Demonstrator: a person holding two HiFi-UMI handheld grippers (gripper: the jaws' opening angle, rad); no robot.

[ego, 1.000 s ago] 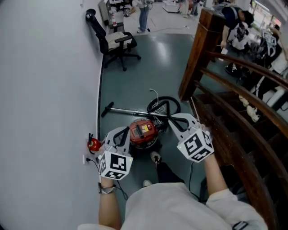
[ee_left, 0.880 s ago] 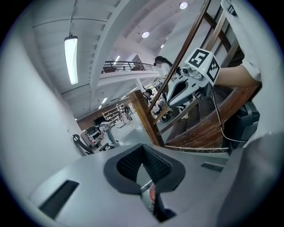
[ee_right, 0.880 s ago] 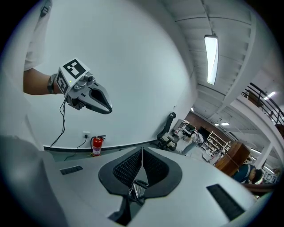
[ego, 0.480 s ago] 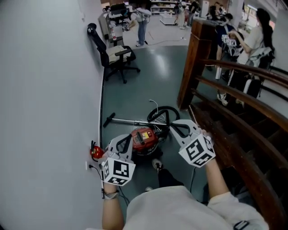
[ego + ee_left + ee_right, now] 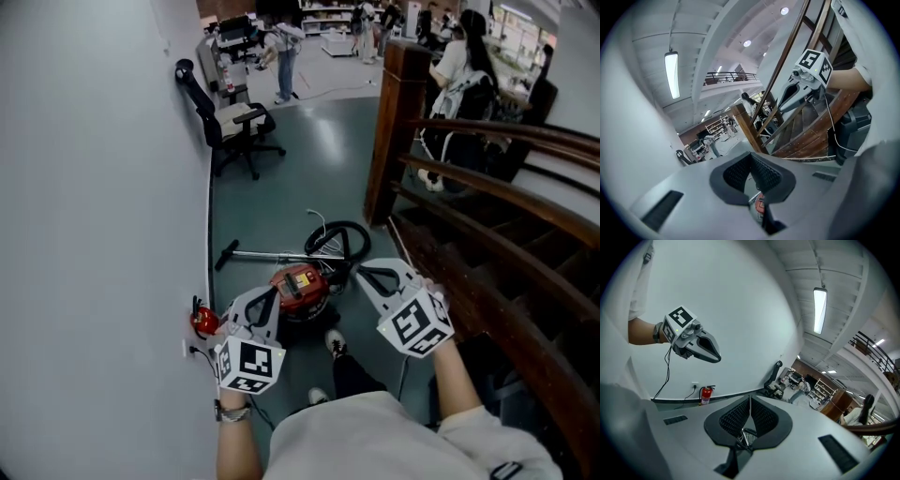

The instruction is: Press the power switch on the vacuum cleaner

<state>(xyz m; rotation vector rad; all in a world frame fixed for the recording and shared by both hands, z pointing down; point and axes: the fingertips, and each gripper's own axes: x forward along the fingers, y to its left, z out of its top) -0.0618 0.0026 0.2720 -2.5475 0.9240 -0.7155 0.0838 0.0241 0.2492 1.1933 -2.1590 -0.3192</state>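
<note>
Left tongs (image 5: 270, 298) and right tongs (image 5: 362, 275) drawn back, both closed empty, one red vacuum cleaner (image 5: 298, 287) below, one office chair (image 5: 231, 124)

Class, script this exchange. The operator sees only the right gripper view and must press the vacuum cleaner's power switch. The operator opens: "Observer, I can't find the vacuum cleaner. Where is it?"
Observer: Head view shows the red vacuum cleaner on the floor, between the left gripper and right gripper, just beyond the person's front shoe.
Operator: What lies past it?
Observer: Its black hose, coiled.
Operator: Is the left claw free?
Observer: Yes. The left gripper view shows its pads shut together, nothing between.
</note>
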